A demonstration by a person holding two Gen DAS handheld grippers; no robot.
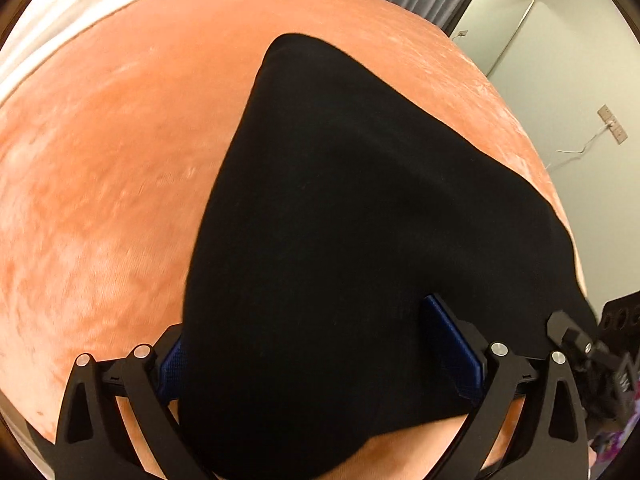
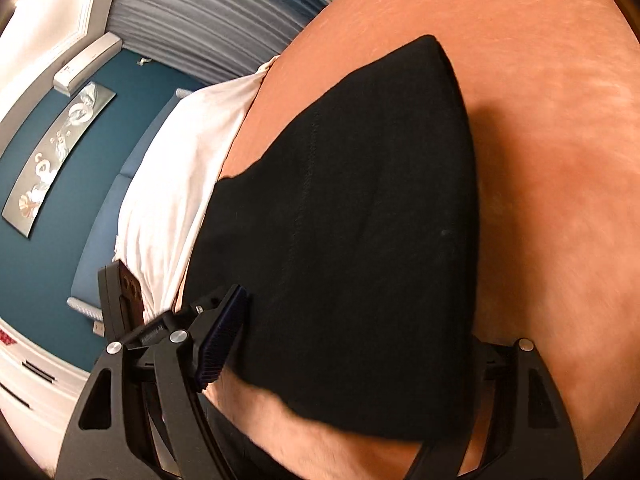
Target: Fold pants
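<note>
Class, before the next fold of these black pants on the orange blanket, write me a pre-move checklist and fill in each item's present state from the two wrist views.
1. Black pants lie on the orange blanket: ok.
2. Left gripper jaws wide, straddling the near edge of the pants: ok.
3. Left pads pressing on the cloth: not ok, the right-hand blue pad stands clear on top.
4. Right gripper jaws apart around the pants' edge: ok.
5. Right gripper's far finger: cannot tell, hidden by cloth.
6. Pants overlapping the white sheet: cannot tell.
</note>
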